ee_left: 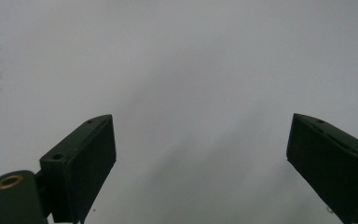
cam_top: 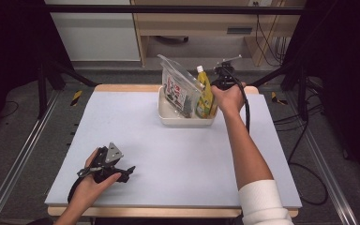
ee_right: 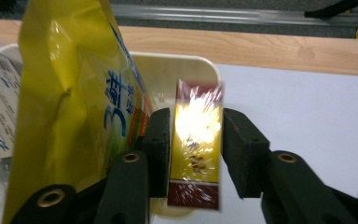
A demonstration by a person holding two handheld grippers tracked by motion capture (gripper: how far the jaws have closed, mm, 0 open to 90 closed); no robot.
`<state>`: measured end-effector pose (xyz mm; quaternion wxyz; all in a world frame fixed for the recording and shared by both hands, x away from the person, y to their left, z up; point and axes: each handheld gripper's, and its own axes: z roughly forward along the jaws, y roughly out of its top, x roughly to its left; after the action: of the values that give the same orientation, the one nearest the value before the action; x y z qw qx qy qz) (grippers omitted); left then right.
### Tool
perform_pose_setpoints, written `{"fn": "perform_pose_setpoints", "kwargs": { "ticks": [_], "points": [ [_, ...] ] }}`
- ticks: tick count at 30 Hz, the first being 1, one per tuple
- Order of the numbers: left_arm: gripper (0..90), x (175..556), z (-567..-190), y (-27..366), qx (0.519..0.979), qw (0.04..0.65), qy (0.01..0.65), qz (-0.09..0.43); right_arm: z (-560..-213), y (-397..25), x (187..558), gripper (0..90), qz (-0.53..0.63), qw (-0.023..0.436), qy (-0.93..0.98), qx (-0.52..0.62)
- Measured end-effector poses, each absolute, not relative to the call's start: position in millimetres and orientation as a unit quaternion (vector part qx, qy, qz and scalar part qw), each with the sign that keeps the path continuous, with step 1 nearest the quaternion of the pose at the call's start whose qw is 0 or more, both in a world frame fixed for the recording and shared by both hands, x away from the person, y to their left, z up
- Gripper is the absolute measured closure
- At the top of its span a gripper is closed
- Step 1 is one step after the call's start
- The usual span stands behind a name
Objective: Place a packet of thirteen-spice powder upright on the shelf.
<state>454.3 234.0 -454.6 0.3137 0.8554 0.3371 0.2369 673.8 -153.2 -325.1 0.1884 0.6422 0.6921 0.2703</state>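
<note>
While the left gripper (cam_top: 130, 169) rests low at the lower left of the high view, held in a hand (cam_top: 90, 182) on the table (cam_top: 178, 154), its jaws stand wide apart over bare tabletop with nothing between them. Farther up, at upper centre of that view, a tray (cam_top: 168, 117) sits on the far part of the table, holding a clear bag (cam_top: 180, 86) on its left side and a yellow pouch (cam_top: 205, 93) upright on its right. At the tray's right end is the right gripper (ee_right: 196, 144). Its jaws are closed around a small packet (ee_right: 196, 140), yellow with dark red ends, which stands just beside the pouch over the tray's near right corner.
</note>
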Motion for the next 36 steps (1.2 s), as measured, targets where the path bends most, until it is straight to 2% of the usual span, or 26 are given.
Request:
{"fn": "perform_pose_setpoints", "kwargs": {
  "ticks": [28,36],
  "points": [
    [7.6,456.2,-454.4,236.3,0.858,0.307,0.333,0.244,-293.0,-167.9,644.1,57.9,0.328,0.212,0.684,0.616],
    [6.0,457.0,-452.1,240.3,0.858,0.300,0.334,0.249,-285.2,-169.7,630.6,43.7,0.359,0.223,0.684,0.594]
  ]
}}
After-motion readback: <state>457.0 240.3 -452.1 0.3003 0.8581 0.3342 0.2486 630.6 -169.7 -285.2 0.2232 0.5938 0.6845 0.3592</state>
